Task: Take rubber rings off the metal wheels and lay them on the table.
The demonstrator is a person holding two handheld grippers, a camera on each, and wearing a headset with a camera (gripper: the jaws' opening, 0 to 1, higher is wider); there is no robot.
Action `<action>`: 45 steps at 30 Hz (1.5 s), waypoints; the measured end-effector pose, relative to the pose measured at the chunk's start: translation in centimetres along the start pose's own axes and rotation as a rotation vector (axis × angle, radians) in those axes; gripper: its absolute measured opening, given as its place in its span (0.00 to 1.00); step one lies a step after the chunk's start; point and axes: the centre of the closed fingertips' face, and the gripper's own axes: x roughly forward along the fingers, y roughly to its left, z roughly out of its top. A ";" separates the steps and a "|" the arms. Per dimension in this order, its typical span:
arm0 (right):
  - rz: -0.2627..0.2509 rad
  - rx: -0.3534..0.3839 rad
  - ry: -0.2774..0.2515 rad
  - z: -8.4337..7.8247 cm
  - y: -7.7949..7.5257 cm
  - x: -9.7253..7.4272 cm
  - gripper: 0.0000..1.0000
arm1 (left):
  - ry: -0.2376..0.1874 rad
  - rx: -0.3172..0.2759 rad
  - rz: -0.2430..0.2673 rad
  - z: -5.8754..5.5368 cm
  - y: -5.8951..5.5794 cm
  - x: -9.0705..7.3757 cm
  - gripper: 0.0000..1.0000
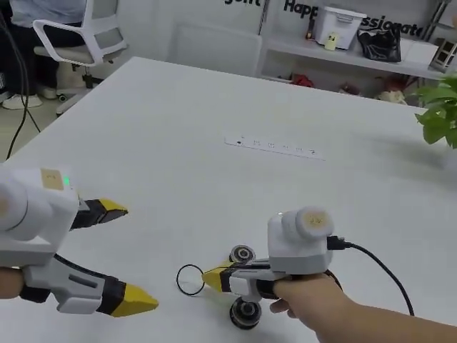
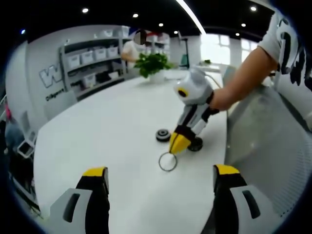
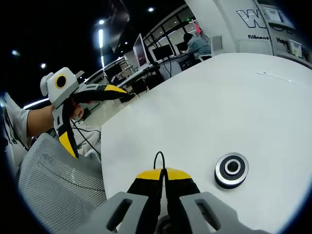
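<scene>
Our right gripper (image 1: 212, 277) pinches the thin black rubber ring (image 1: 189, 279), which juts leftward from its tips by the near edge of the white table (image 1: 214, 107). Our left gripper (image 1: 128, 255), spread wide, is farther off.

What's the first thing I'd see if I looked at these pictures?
The right gripper, low in the head view, pinches a thin black rubber ring in its shut yellow tips. A metal wheel sits just beyond it and a second wheel just nearer, on the white table. At the left, the left gripper hovers with jaws wide open.
</scene>
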 end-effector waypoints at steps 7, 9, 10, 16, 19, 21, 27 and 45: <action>-0.023 -0.017 0.004 0.0 -0.5 -0.1 0.00 | -0.001 -0.003 0.000 0.0 0.0 0.1 0.90; -0.028 -0.020 0.003 0.0 -0.6 -0.1 0.00 | -0.001 -0.005 -0.001 0.0 0.0 0.2 0.90; -0.029 -0.020 0.002 0.0 -0.7 -0.2 0.01 | -0.001 -0.006 -0.001 0.0 0.0 0.2 0.90; -0.038 -0.027 -0.009 0.3 -1.0 -0.5 0.06 | -0.002 -0.009 -0.004 0.1 -0.1 0.3 0.90; -0.042 -0.027 -0.019 0.5 -1.1 -0.6 0.08 | 0.000 -0.008 -0.006 0.1 -0.2 0.3 0.90; -0.047 -0.028 -0.026 0.7 -1.3 -0.8 0.09 | 0.000 -0.007 -0.007 0.2 -0.2 0.4 0.90; -0.044 -0.028 -0.045 1.2 -1.2 -1.2 0.13 | 0.000 -0.007 -0.007 0.3 -0.1 0.5 0.90; -0.015 0.014 -0.126 3.0 -0.7 -3.8 0.19 | 0.020 0.005 -0.036 0.8 -0.8 1.5 0.89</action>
